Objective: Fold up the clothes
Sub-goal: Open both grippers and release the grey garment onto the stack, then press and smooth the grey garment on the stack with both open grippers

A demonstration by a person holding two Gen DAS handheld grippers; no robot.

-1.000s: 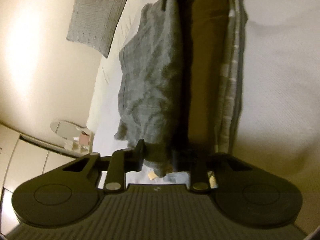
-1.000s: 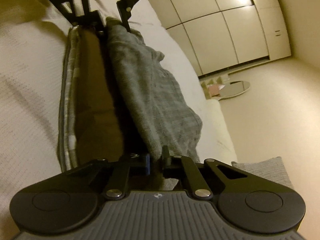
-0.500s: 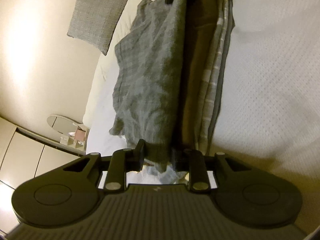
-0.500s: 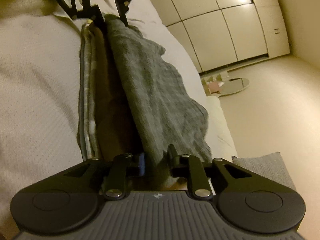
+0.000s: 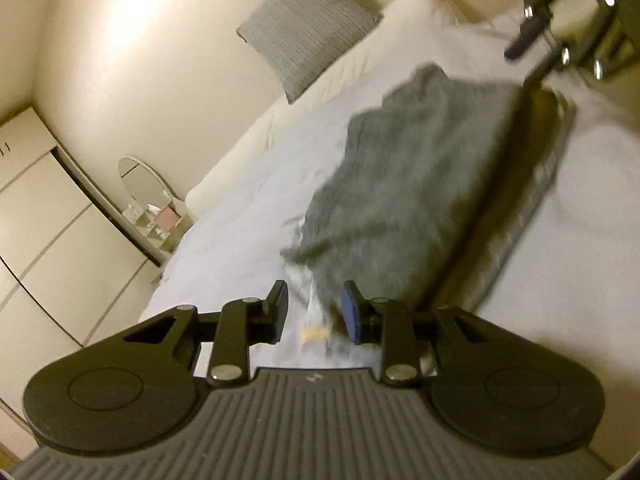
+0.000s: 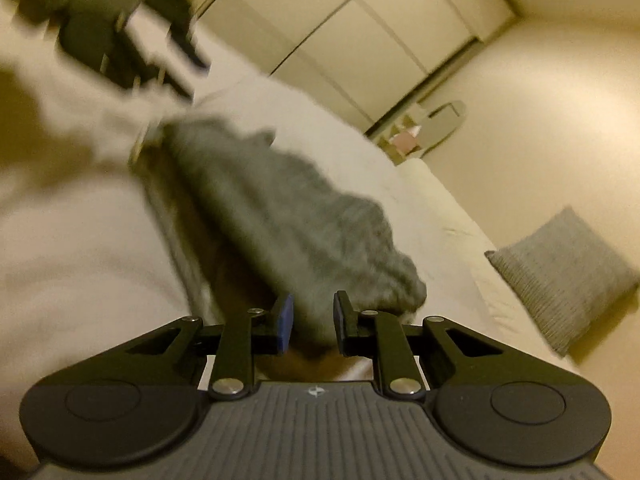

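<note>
Bedroom, white bed (image 5: 240, 240) under both grippers, frames motion-blurred

Left gripper (image 5: 314, 310): jaws parted, nothing held; near end of grey garment (image 5: 408, 184) just beyond tips, blue pad on one finger

Right gripper (image 6: 312, 322): jaws parted, empty; garment's other end (image 6: 304, 240) just ahead

Garment lies lengthwise on bed, grey fold on top, brown layer and striped edge (image 5: 532, 208) showing beside it

Further out: grey cushion (image 5: 308, 28) against wall, round mirror (image 5: 142, 180) on floor, pale wardrobe doors (image 6: 380, 28)
</note>
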